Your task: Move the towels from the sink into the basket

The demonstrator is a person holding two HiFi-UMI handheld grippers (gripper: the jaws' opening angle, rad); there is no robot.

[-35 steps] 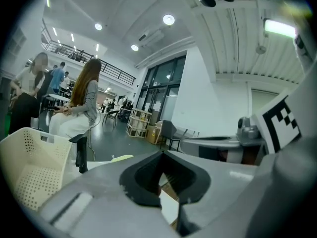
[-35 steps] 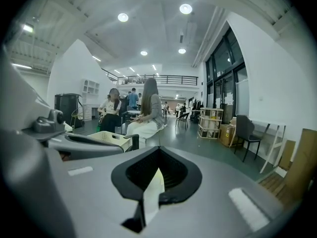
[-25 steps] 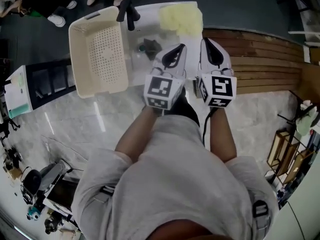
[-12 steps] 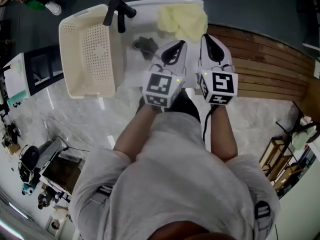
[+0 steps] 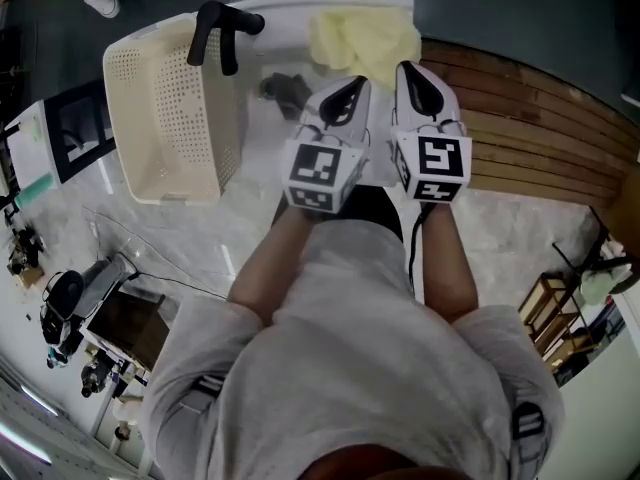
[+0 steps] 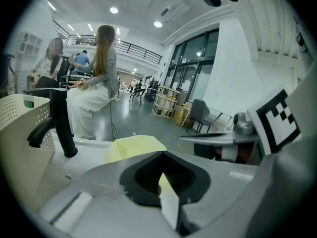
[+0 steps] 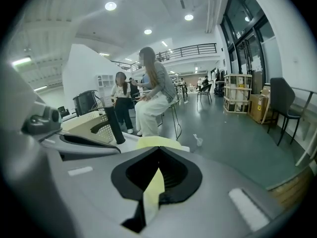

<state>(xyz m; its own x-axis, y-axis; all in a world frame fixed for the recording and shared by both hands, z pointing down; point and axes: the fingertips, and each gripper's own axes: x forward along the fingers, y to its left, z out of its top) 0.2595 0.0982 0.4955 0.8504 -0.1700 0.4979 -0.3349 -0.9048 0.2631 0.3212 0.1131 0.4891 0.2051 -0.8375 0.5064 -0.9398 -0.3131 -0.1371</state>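
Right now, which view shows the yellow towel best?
The head view: nearly the whole towel shows from above. Each gripper view shows only part of the towel, the rest hidden behind its own jaws.

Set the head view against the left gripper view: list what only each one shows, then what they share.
Only the head view: the person's grey-shirted torso, the brown slatted wooden boards, and a small dark object lying in the white sink.
Only the left gripper view: a long-haired seated person, tall dark-framed windows and round ceiling lights.
Both: the crumpled pale yellow towel, the black faucet, the cream perforated plastic basket and part of that sink.
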